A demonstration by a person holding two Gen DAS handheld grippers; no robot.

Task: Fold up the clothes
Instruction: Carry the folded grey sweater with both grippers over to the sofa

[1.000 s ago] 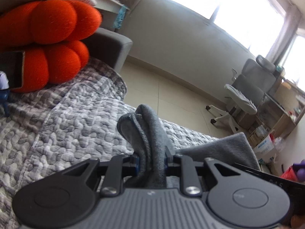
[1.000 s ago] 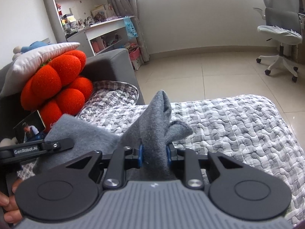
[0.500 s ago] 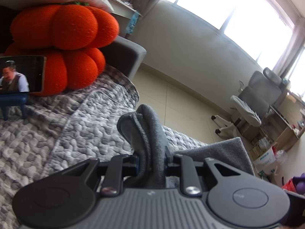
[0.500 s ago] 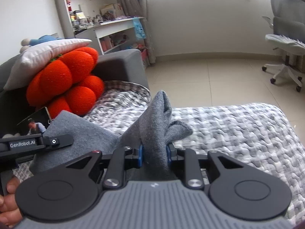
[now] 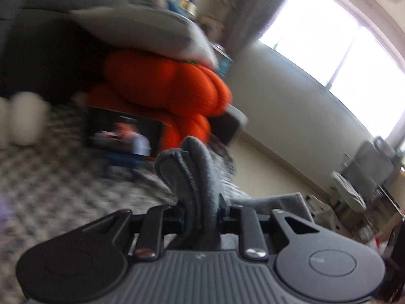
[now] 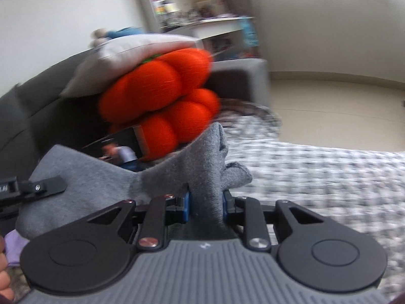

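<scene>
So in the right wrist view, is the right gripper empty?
No, the right gripper is clamped on a bunched fold of the grey garment, which sticks up between its blue pads.

A bed with a grey-and-white quilted cover (image 6: pixel 316 172) is carrying an orange pumpkin-shaped cushion (image 6: pixel 162 96), which is lying at its far end; a small screen on a blue stand (image 5: pixel 124 133) is standing just before it

A home living room: grey sofa (image 6: pixel 235 81), quilted cover (image 6: pixel 316 172), orange plush cushion (image 6: pixel 162 93), cluttered bookshelf (image 6: pixel 177 2)
</scene>
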